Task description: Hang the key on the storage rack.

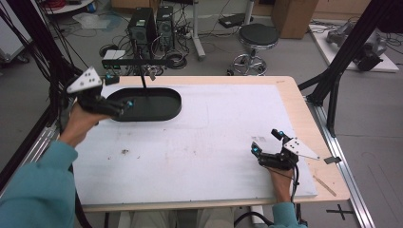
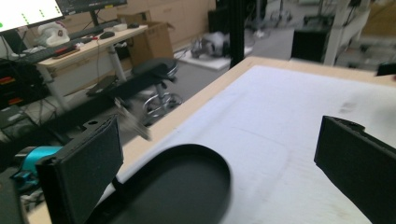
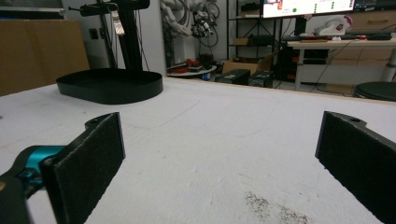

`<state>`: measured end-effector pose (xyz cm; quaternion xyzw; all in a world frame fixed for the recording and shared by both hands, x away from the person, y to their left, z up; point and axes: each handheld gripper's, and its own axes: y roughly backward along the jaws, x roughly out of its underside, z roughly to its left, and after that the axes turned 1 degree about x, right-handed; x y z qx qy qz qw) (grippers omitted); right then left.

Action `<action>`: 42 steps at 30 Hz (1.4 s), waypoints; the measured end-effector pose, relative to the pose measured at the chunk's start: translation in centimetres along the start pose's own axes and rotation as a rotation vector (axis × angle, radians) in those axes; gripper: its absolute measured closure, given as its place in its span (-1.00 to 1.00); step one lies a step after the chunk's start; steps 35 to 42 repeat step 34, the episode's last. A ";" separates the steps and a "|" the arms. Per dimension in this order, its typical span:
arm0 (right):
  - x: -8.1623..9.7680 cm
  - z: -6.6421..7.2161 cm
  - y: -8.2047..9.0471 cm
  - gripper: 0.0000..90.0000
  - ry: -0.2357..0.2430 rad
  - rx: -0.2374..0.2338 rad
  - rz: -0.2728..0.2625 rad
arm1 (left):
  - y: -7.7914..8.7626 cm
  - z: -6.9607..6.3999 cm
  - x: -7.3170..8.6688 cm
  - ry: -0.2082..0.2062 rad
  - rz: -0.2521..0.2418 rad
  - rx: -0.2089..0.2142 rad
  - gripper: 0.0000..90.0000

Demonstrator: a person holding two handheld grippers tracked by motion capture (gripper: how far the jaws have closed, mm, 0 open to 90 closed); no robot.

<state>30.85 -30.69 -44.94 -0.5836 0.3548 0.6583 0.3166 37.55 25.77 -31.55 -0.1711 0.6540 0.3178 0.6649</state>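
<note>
A black oval tray (image 1: 157, 110) lies at the far left of the white table cover (image 1: 214, 142). A black stand (image 1: 142, 78) rises from it with a crossbar, and a small metal piece (image 1: 151, 72) hangs from the bar. My left gripper (image 1: 120, 91) hovers over the tray's left end, open with nothing between its jaws. In the left gripper view (image 2: 219, 126) the tray (image 2: 177, 186) lies just below and the hanging piece (image 2: 133, 122) is blurred. My right gripper (image 1: 267, 141) rests open and empty near the front right. The right gripper view (image 3: 219, 121) faces the distant tray (image 3: 109, 86) and stand (image 3: 130, 37).
The wooden table edge (image 1: 304, 109) frames the white cover. Black frame struts (image 1: 340, 57) stand at the right, and dark posts (image 1: 33, 42) at the left. A stool (image 1: 257, 38) and computer towers (image 1: 142, 28) sit on the floor beyond the table.
</note>
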 end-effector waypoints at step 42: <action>0.0 0.2 -0.1 -0.99 0.040 0.003 -0.003 | 6.1 -6.9 15.1 0.087 -0.212 -0.115 -0.96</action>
